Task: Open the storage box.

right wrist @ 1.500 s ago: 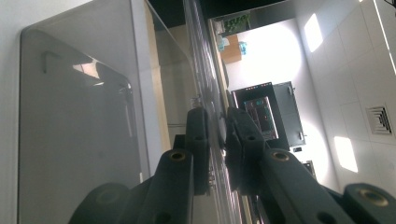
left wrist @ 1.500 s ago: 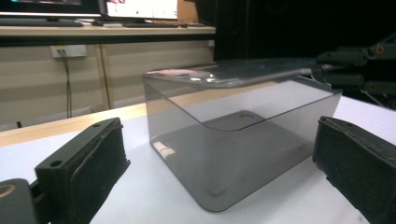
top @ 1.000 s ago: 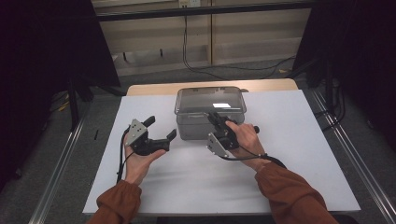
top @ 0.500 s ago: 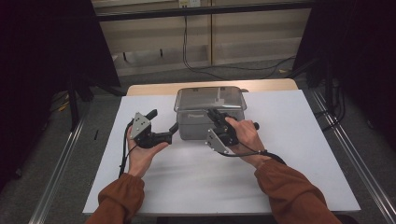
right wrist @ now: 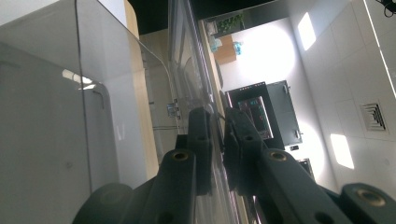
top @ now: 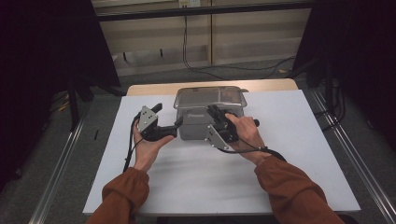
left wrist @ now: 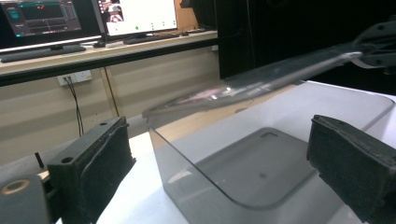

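Note:
A clear grey plastic box [top: 191, 127] with a transparent lid [top: 210, 98] stands at the table's far middle. My left gripper [top: 168, 115] is open at the box's left side. In the left gripper view its jaws [left wrist: 219, 154] stand wide apart on either side of a box corner [left wrist: 205, 186], and neither touches it. My right gripper [top: 213, 112] is shut on the lid's front edge. In the right gripper view its jaws [right wrist: 218, 126] pinch the thin lid rim [right wrist: 187, 60]. The lid [left wrist: 261, 79] tilts upward toward the right gripper [left wrist: 378, 42].
A white sheet [top: 289, 154] covers the table, with bare room in front of and beside the box. A wooden strip [top: 149, 88] shows at the far edge. Metal rails [top: 60, 172] run along both sides, and cables [top: 187, 56] lie on the floor beyond.
My left gripper has moved forward and right until its open jaws flank the box's left corner. My right gripper has stayed shut on the lid's edge.

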### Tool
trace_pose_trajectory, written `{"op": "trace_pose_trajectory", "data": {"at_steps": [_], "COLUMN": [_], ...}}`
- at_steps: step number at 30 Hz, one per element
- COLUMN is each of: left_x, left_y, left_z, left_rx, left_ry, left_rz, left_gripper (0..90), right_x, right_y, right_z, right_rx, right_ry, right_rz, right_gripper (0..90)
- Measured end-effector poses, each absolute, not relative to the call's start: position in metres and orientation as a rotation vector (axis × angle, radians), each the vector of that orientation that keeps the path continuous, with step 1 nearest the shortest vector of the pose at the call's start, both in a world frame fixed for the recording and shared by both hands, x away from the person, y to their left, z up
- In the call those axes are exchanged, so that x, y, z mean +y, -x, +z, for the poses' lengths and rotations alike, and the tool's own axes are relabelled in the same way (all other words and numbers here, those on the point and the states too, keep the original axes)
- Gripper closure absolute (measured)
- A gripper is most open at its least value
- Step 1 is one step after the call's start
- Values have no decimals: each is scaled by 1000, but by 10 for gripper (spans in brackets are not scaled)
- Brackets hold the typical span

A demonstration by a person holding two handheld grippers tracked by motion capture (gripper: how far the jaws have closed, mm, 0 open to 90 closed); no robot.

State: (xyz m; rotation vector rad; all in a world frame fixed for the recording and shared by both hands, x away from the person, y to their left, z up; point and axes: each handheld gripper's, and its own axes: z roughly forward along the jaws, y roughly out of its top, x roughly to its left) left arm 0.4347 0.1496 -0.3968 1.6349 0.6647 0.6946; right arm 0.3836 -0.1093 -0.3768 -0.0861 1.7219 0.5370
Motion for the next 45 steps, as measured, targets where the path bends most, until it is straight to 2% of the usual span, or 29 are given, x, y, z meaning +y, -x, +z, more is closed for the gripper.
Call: {"op": "trace_pose_trajectory", "data": {"at_steps": [11, 15, 17, 22, 27, 32, 40, 45], "left_x": [141, 137, 136, 135, 136, 137, 137, 137], "left_y": [-459, -467, -469, -470, -470, -470, -470, -471], "left_z": [-391, -390, -392, -396, -395, -394, -396, -396], "left_rx": [639, 623, 623, 591, 573, 557, 539, 535], "left_ry": [-1623, -1619, -1616, -1637, -1641, -1639, -1655, -1657], "left_rz": [720, 725, 727, 758, 761, 774, 793, 801], "left_gripper": [169, 261, 269, 388, 452, 556, 627, 634], "right_x": [-109, -110, -110, -109, -109, -109, -110, -110], "right_y": [-390, -392, -392, -391, -391, -389, -388, -388], "right_z": [-367, -363, -363, -365, -366, -368, -370, -370], "right_rx": [1719, 1714, 1713, 1714, 1717, 1723, 1727, 1733], "right_ry": [74, 64, 62, 53, 51, 56, 49, 40], "right_rz": [555, 562, 562, 566, 569, 572, 577, 593], "right_gripper": [823, 823, 824, 822, 820, 815, 809, 776]}}
